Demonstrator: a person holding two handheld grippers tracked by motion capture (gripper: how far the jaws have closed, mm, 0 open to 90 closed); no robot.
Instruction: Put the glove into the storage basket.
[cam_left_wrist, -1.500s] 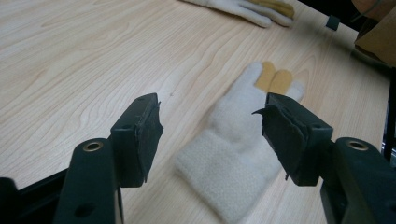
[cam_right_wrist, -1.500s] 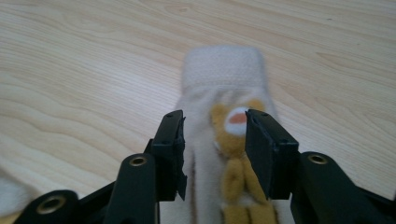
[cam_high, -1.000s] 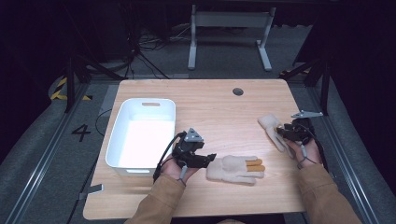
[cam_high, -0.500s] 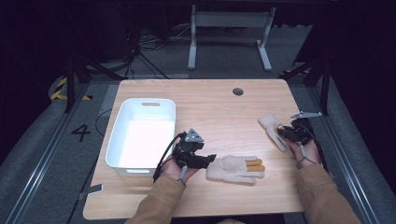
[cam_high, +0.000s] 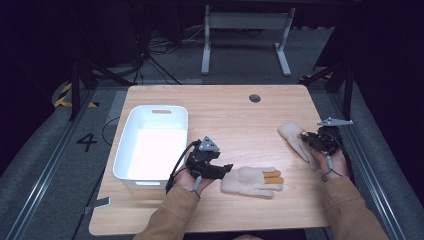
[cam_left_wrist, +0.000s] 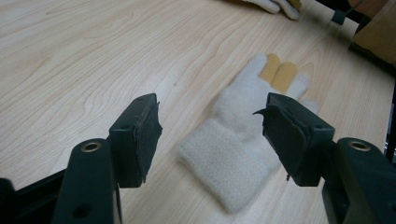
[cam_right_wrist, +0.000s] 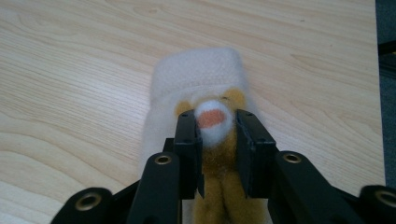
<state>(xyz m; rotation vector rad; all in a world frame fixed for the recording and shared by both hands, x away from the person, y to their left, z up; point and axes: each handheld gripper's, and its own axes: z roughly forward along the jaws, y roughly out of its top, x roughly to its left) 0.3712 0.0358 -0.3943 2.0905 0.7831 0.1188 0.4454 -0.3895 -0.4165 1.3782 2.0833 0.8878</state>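
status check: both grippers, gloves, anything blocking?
Left gripper open, jaws either side of near glove cuff, not closed. Right gripper shut on far glove by a fingertip. White bin off to the left, nothing blocking.

My left gripper (cam_high: 226, 170) sits low over the table at front centre, pointing right, its jaws spread wide with a clear gap between the pads (cam_left_wrist: 148, 135). My left hand (cam_high: 189, 177) wraps its handle from behind, the tan sleeve (cam_high: 167, 217) coming in from the bottom edge. My right gripper (cam_high: 306, 140) lies near the right edge, pointing left and a little away from me, jaws drawn in tight on a glove finger (cam_right_wrist: 213, 122). My right hand (cam_high: 331, 161) grips it from behind, forearm angled in from the bottom right corner.
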